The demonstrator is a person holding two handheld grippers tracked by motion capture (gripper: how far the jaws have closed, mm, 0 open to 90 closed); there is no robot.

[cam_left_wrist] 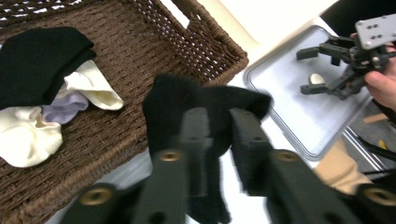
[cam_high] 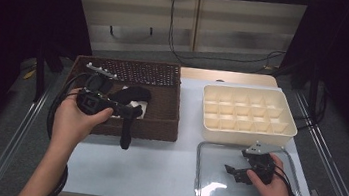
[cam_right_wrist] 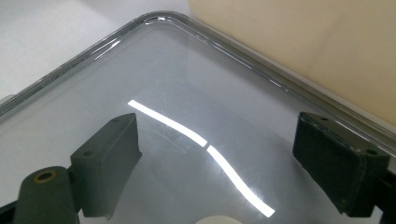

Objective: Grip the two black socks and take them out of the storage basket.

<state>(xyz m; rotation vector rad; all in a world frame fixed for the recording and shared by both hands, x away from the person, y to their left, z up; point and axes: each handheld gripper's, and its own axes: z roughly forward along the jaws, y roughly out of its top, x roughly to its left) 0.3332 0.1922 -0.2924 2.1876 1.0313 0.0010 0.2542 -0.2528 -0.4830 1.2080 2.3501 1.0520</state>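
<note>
Left gripper (cam_left_wrist: 219, 135): jaws narrowly parted, limp black fabric sock (cam_left_wrist: 205, 107) hanging between them — at the brown wicker basket's (cam_high: 159, 126) front edge.
Right gripper (cam_right_wrist: 215, 158): wide apart, empty — over clear plastic tray (cam_right_wrist: 154, 60).

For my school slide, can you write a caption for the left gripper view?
Left gripper lifting a black sock over the brown woven basket, where cream socks lie.
</note>
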